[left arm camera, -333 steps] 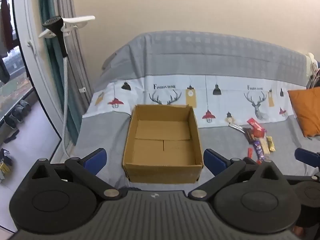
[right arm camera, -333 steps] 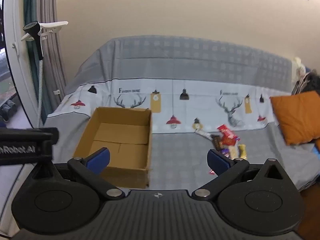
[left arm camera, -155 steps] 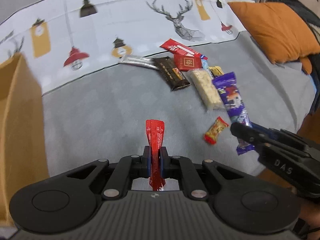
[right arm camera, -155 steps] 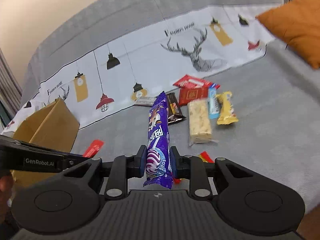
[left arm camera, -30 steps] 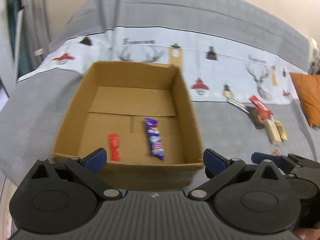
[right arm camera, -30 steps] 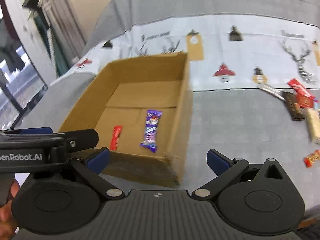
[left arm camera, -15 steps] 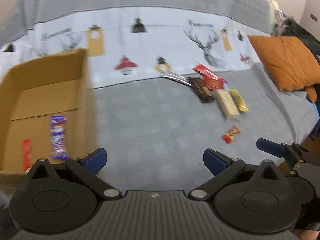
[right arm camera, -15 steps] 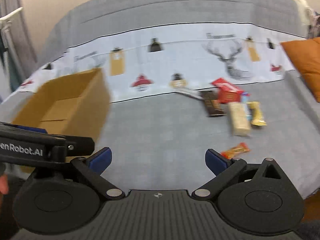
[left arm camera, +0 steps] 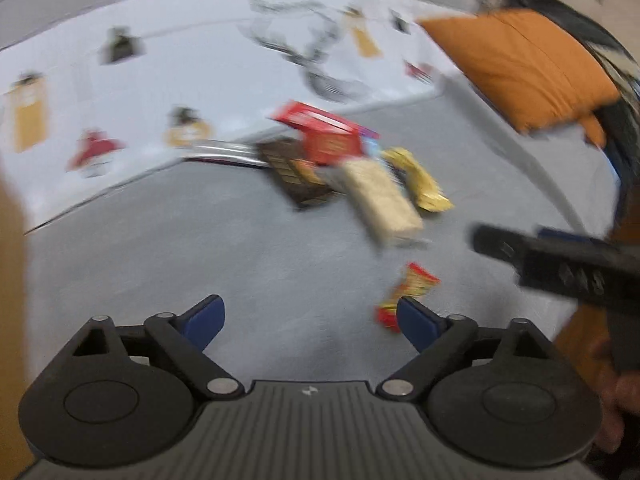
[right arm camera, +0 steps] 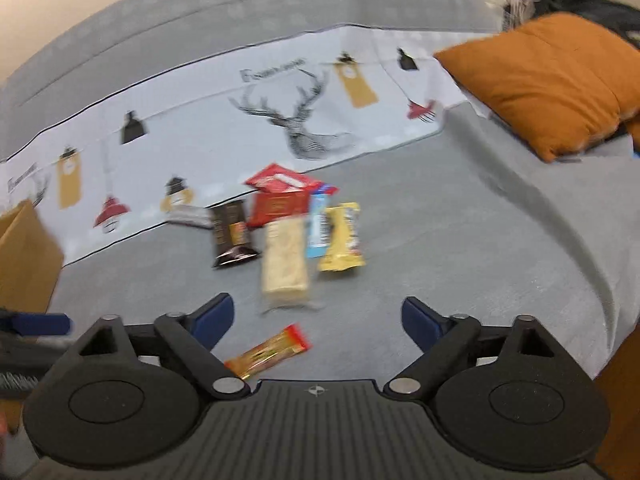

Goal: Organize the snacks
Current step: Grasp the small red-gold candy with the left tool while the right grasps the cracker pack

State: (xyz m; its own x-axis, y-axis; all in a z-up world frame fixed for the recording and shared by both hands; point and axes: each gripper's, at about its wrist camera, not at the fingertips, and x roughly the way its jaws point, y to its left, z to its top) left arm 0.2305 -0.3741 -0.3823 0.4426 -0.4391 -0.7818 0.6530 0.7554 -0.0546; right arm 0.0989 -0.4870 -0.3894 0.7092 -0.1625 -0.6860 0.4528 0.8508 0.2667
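- Your left gripper [left arm camera: 310, 318], at the bottom of the left wrist view, has its jaws spread wide with nothing between them.
- Your right gripper [right arm camera: 316, 320] is likewise wide open and holds nothing; in the left wrist view its dark body juts in from the right edge.
- You have seven snacks showing on the grey bedspread [right arm camera: 460, 248], six clustered at the centre of the right wrist view: one red packet [right arm camera: 280, 179], one red square pack [right arm camera: 278, 208], one dark chocolate bar [right arm camera: 232, 234], one pale long bar [right arm camera: 285, 258], one blue-and-white wrapper [right arm camera: 319, 226] and one yellow wrapper [right arm camera: 342, 238].
- One small orange-red candy [right arm camera: 268, 352] lies apart from them, low in the frame just beside your right gripper's left finger.
- One cardboard box [right arm camera: 26, 256] shows only as a corner at the left edge.
- One orange pillow [right arm camera: 548, 80] sits in the upper right.
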